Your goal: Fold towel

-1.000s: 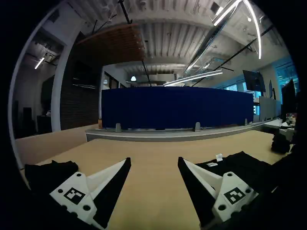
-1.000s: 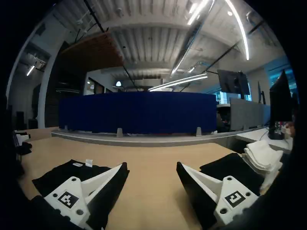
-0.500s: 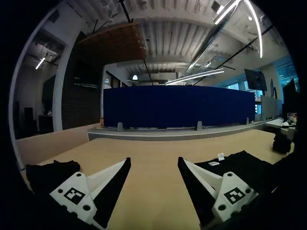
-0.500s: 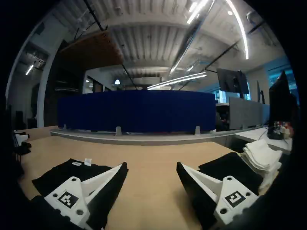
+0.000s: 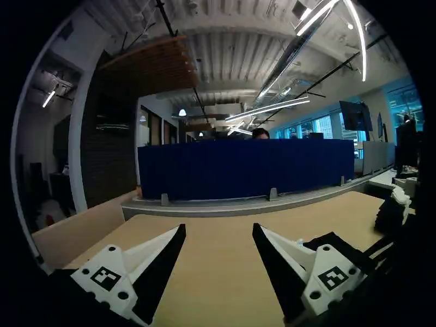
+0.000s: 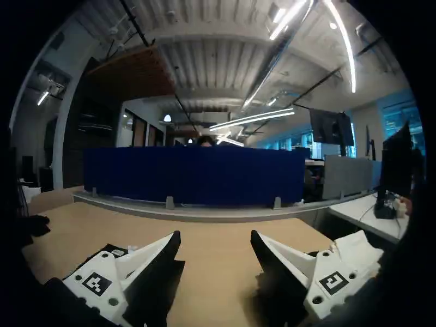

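A black towel lies flat on the light wooden table, just behind the right finger of my left gripper. That gripper stands open with nothing between its fingers, above the bare tabletop. In the right gripper view the black towel peeks out behind the left finger of my right gripper. This gripper is open too, and nothing is held in it. Most of the towel is hidden by the fingers in both views.
A stack of white folded towels sits at the right. A dark pile stands at the table's right edge, and dark cloth at its left edge. A blue divider closes off the far side; a person's head shows above it.
Both grippers have risen, so the views now look over the blue divider. The towels have dropped lower in both views, behind the fingers. Both grippers have stayed open.
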`<state>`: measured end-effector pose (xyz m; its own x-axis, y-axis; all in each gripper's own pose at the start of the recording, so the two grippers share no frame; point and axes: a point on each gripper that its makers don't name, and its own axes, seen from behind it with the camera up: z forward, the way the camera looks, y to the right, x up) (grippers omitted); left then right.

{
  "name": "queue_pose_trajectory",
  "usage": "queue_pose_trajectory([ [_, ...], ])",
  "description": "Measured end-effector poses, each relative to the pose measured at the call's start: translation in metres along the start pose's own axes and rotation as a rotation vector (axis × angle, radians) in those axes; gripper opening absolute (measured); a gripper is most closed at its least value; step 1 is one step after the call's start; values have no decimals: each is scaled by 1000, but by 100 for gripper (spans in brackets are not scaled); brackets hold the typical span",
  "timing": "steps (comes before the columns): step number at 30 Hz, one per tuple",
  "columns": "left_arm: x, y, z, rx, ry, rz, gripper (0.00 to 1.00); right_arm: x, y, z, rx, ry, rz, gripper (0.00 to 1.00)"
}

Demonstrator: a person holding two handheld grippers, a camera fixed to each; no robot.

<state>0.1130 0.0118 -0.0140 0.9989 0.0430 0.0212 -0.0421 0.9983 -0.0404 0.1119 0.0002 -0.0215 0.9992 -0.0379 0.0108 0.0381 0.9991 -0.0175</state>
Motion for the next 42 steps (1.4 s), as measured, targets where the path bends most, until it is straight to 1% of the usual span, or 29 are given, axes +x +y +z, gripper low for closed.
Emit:
queue_pose_trajectory([
  [6,37,14,-6,-47,-30,-12,90,40,-4,-10,9,-9,-3,99],
  [12,71,16,-12,-57,-47,5,90,77,-3,-15,6,-9,9,100],
  [18,88,21,-14,-76,-70,17,90,98,-2,-14,22,-18,22,100],
  [21,93,24,-14,-88,-78,26,90,100,-2,-13,40,-31,14,100],
  [24,92,31,-13,-111,-95,36,91,96,-5,-12,68,-58,-4,100],
  [27,84,38,-13,-142,-127,44,91,92,-12,-11,108,-90,-26,100],
  [30,74,42,-13,-165,-163,49,91,85,-24,-13,169,-130,-56,100],
  [33,64,48,-14,-193,-201,53,91,70,-42,-17,255,-195,-88,100],
  [36,55,58,-18,-242,-240,55,91,53,-59,-23,343,-274,-107,100],
  [39,48,67,-22,-295,-270,64,91,41,-70,-29,398,-318,-130,100],
  [42,44,75,-25,-331,-285,77,91,34,-80,-36,445,-343,-158,100],
])
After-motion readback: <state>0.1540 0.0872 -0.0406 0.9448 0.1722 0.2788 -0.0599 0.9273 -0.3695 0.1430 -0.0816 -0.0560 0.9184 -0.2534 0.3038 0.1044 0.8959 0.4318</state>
